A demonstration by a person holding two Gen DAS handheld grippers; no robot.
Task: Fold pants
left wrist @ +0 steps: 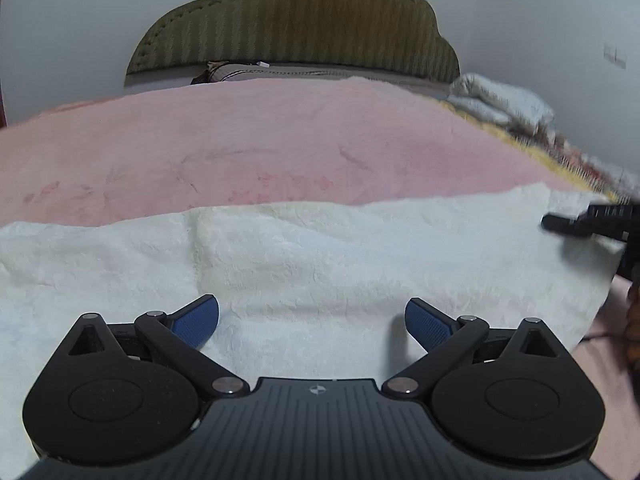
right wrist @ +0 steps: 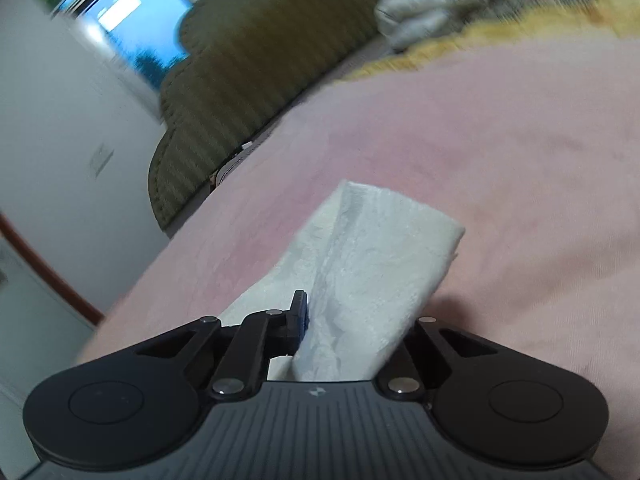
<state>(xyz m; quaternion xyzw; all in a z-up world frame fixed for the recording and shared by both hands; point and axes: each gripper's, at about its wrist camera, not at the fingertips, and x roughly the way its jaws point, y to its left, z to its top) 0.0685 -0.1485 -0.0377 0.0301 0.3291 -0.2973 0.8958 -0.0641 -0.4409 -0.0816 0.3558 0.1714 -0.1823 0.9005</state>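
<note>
Your right gripper (right wrist: 304,320) is clamping the white fleece pants (left wrist: 320,260) at three o'clock; your left gripper (left wrist: 312,320) is hovering spread. Folding is probably barely begun.

The left hand-held gripper (left wrist: 312,322) is matte black plastic: a ribbed central body bearing a small round silver emblem, flanked by two large teardrop housings with circular recessed discs. Angular linkage arms with triangular cut-outs pivot on silver round-headed pins. Its fingers carry textured blue pads (left wrist: 198,320). The right hand-held gripper (right wrist: 340,328) has the same black build, silver pins and blue padding.
</note>
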